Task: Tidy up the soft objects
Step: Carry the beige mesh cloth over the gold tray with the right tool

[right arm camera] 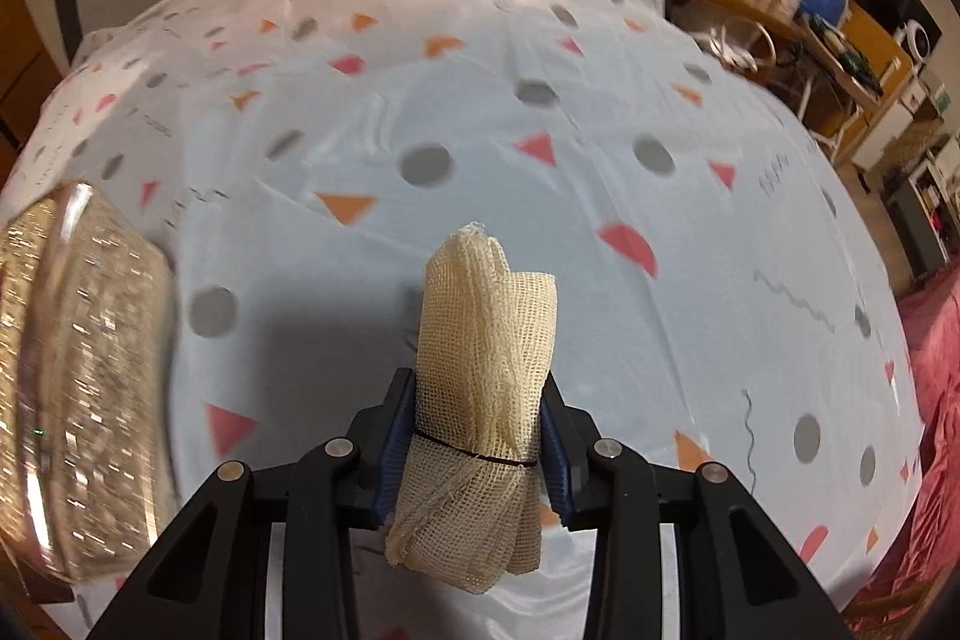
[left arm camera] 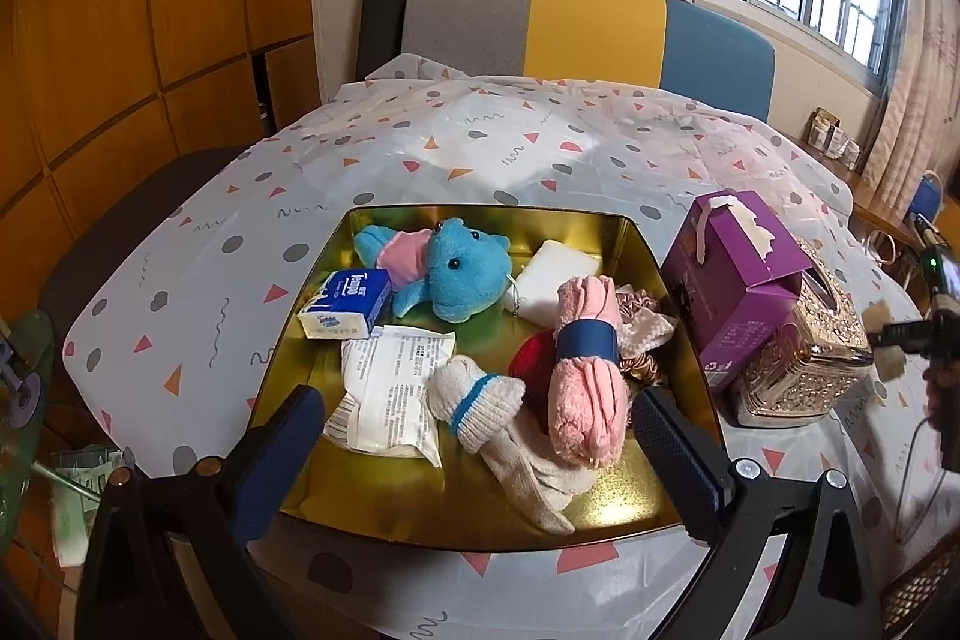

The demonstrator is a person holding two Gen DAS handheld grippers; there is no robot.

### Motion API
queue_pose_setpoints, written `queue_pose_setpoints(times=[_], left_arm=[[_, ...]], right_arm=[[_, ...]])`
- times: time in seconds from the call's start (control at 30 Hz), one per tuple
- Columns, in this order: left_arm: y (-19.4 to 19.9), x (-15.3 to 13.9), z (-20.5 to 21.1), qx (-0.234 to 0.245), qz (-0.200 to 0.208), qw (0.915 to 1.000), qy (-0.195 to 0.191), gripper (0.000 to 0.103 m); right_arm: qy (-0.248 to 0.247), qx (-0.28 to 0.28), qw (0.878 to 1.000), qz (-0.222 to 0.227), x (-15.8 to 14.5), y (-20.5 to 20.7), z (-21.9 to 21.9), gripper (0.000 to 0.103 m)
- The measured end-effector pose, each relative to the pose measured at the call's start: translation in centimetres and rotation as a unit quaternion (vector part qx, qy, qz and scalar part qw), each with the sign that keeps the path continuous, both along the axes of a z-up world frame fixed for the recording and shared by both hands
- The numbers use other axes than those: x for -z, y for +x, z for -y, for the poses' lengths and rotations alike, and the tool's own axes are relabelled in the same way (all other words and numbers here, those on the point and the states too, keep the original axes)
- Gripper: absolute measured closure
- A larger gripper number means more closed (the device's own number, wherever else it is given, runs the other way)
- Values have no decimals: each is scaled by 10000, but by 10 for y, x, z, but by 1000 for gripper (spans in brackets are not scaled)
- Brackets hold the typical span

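A gold tin tray (left arm camera: 636, 244) holds a blue plush toy (left arm camera: 462, 271), a tissue pack (left arm camera: 348, 304), a white wipes packet (left arm camera: 390, 388), a white sock with a blue band (left arm camera: 480, 400), a pink rolled towel (left arm camera: 585, 376), a white sponge (left arm camera: 555, 283) and a pink scrunchie (left arm camera: 645, 325). My left gripper (left arm camera: 474, 430) is open, its fingers astride the tray's near half. My right gripper (right arm camera: 477, 439) is shut on a cream gauze roll (right arm camera: 486, 334) above the tablecloth; it also shows at the far right of the left wrist view (left arm camera: 888, 340).
A purple carton (left arm camera: 732, 280) and an ornate gold tissue box (left arm camera: 810, 358) stand right of the tray; the box also shows in the right wrist view (right arm camera: 78, 364). A patterned cloth (right arm camera: 540, 112) covers the table. A colour-block chair (left arm camera: 588, 28) stands behind.
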State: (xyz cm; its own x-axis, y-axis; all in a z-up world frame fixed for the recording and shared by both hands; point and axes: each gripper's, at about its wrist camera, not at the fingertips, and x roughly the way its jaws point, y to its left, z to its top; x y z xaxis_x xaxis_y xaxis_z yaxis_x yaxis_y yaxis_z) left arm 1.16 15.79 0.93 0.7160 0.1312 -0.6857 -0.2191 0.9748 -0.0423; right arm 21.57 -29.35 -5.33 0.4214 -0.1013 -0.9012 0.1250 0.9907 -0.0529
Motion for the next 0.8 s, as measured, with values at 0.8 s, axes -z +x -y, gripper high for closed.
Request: queue_pose_setpoints(times=[0.8], left_arm=[[-7,11,-19,-182,-107,9997,-112,0]], right_arm=[[394,-2145,9629,1592,-149,30,-190,65]])
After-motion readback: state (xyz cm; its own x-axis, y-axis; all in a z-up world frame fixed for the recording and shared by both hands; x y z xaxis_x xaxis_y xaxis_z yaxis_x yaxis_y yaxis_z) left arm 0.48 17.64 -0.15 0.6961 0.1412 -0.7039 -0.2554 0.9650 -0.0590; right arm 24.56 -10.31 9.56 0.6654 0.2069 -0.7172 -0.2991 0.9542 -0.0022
